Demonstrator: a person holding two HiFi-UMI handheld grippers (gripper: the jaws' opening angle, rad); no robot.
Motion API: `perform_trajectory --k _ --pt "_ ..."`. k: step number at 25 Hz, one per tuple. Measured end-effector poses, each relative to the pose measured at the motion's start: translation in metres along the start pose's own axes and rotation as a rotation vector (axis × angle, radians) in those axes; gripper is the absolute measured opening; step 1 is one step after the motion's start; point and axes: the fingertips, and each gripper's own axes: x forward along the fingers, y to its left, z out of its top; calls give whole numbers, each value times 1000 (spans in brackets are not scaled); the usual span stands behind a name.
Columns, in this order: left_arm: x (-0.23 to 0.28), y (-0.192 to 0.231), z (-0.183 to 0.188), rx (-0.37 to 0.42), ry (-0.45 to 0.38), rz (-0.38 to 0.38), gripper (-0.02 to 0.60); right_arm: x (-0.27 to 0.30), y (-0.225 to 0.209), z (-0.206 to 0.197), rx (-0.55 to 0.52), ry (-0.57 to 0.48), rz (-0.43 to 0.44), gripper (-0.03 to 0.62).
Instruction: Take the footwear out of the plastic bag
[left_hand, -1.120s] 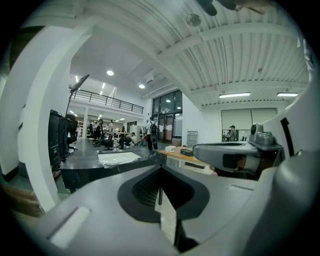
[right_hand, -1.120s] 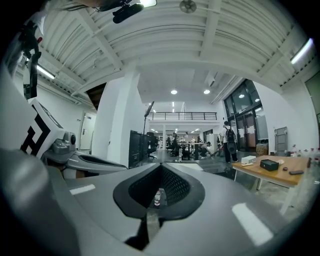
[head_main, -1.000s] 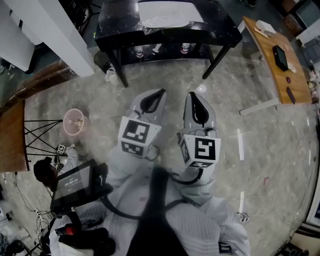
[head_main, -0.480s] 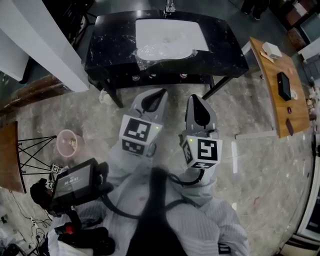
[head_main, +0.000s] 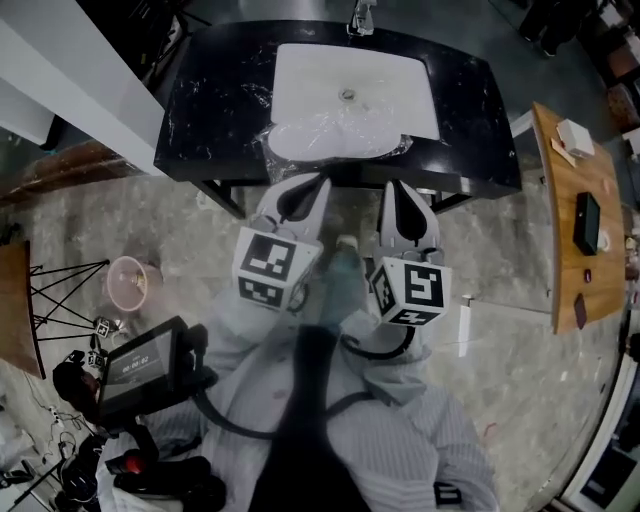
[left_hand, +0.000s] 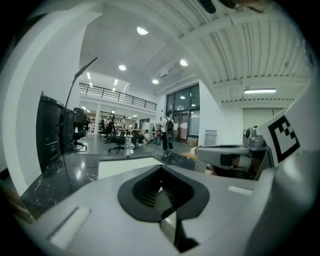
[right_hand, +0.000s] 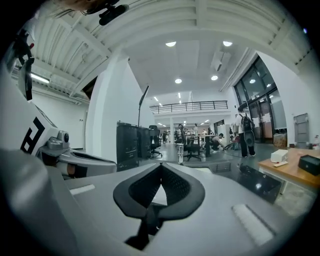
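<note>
A clear plastic bag (head_main: 335, 135) with something pale inside lies on a white board (head_main: 350, 75), at the near edge of a black marble table (head_main: 210, 110). The footwear inside cannot be made out. My left gripper (head_main: 318, 184) and right gripper (head_main: 393, 188) hang side by side just short of the table's near edge, pointing at the bag. Both are shut and hold nothing. In the left gripper view the jaws (left_hand: 161, 169) meet tip to tip, and so do those in the right gripper view (right_hand: 161, 166). Each view shows the other gripper alongside.
A wooden desk (head_main: 575, 250) with a black device and a white box stands at the right. At the left are a pink bowl (head_main: 130, 282) and a black wire stand (head_main: 60, 300). A seated person with a screen (head_main: 140, 365) is at lower left. A white wall (head_main: 70, 75) runs along the upper left.
The black table and the bag have drawn closer, from well ahead to just beyond the gripper tips. Both grippers stay shut, side by side.
</note>
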Motion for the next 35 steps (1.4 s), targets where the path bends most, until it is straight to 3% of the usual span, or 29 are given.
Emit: perform_trajectory --k 7,13,20,25,29,32,35 --pt "95 30 29 -36 -25 139 0 99 -51 25 -41 17 214 12" --pt "132 47 20 -158 0 216 0 153 -71 -1 -49 198 491 12" --pt "112 85 -14 -311 73 284 0 184 -101 -41 60 441 623 12" --pt "91 120 -37 -468 91 304 0 199 -127 -67 217 620 683 12" --pt "76 145 -51 -476 152 298 16 207 -139 -93 217 766 749 14" --pt "67 160 -62 -539 176 265 76 209 -134 -111 207 867 817 46" --pt "60 173 -69 -574 183 256 92 212 -132 -121 252 947 882 57"
